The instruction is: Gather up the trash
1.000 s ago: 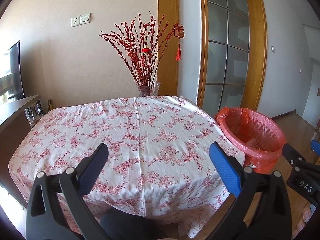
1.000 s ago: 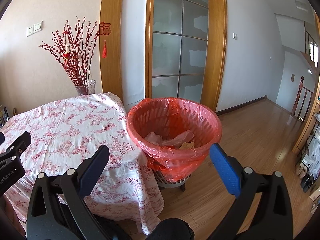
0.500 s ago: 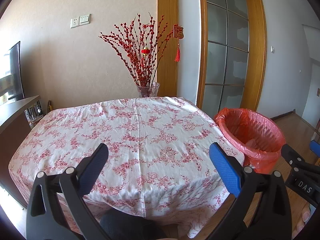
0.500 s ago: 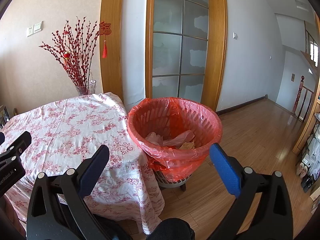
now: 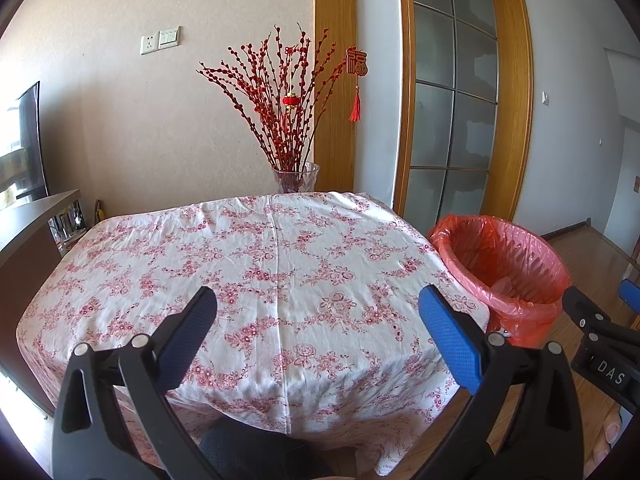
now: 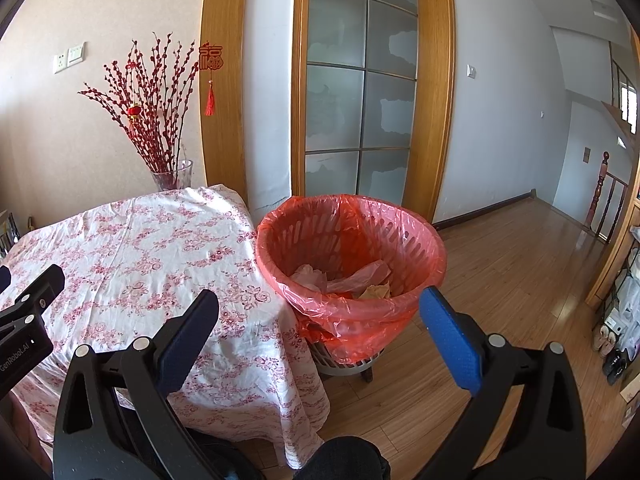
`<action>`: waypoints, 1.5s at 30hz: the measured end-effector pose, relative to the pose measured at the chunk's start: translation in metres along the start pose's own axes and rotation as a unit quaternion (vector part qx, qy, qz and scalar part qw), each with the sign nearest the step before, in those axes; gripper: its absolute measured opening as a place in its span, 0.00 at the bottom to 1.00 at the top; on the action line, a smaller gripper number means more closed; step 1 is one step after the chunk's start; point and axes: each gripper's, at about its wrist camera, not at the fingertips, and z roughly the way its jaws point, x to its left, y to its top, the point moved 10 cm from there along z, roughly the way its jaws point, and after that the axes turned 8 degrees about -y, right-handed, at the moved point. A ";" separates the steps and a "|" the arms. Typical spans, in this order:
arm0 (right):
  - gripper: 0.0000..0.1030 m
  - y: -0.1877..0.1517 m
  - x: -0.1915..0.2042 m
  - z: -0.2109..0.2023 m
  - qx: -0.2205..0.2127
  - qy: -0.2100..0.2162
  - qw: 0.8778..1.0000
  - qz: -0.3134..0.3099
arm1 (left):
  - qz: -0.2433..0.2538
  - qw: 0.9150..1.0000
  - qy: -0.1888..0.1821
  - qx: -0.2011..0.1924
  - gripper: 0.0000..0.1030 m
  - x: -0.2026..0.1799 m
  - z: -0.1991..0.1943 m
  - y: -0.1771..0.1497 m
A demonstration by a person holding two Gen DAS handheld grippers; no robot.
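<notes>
A waste basket lined with a red plastic bag (image 6: pixel 352 240) stands on the floor right of the table; it also shows in the left wrist view (image 5: pixel 500 264). Crumpled plastic and brown paper trash (image 6: pixel 352 280) lies inside it. My left gripper (image 5: pixel 318 316) is open over the near part of the floral tablecloth (image 5: pixel 260 264), holding nothing. My right gripper (image 6: pixel 320 312) is open in front of the basket, empty. No loose trash shows on the cloth.
A glass vase of red berry branches (image 5: pixel 294 120) stands behind the table's far edge. A dark cabinet (image 5: pixel 28 236) flanks the table on the left. Wooden floor (image 6: pixel 520 264) stretches right toward a stair railing (image 6: pixel 604 196) and shoes (image 6: pixel 612 344).
Both views shifted only slightly; the table and basket sit a touch lower in the left wrist view. Both grippers stay open and empty.
</notes>
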 end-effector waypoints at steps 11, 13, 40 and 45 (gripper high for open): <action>0.97 0.001 0.000 0.001 0.001 0.001 1.000 0.000 | 0.001 1.000 -0.001 0.003 0.96 0.000 0.002 -0.002; 0.97 0.001 0.001 0.001 0.001 0.001 1.000 0.000 | 0.001 1.000 -0.001 0.003 0.96 0.000 0.003 -0.002; 0.97 -0.001 0.001 0.005 0.005 0.002 1.000 -0.001 | 0.002 1.000 -0.001 0.012 0.96 0.000 0.010 -0.004; 0.97 -0.001 0.001 0.006 0.005 0.002 1.000 -0.001 | 0.003 1.000 -0.001 0.014 0.96 0.000 0.010 -0.004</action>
